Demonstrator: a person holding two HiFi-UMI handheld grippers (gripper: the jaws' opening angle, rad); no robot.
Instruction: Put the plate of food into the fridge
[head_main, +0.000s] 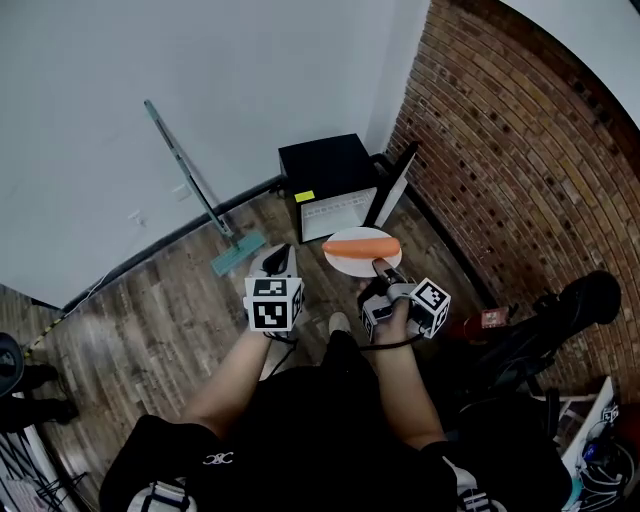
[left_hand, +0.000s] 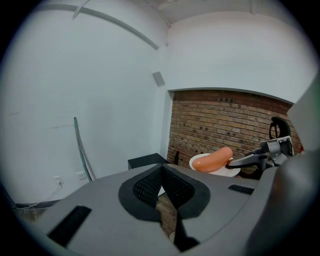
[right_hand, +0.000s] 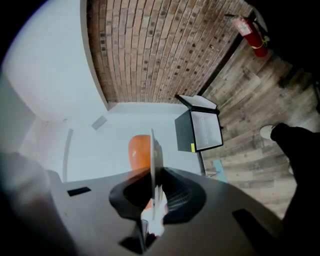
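In the corner ahead, the open fridge (head_main: 325, 160) sits on the floor just beyond the plate (head_main: 352, 264), whose near rim the right gripper (head_main: 384, 272) clamps, sausage (head_main: 361, 246) lying crosswise; the left gripper (head_main: 279, 260), jaws together and empty, hangs alongside.

No writing, label or number is legible anywhere.

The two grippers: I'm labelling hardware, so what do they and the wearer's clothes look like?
The left gripper and right gripper have grey bodies with black ribbed pads. Each carries a white cube with black square markers. A black cable loops from the right one. The person wears a black top.
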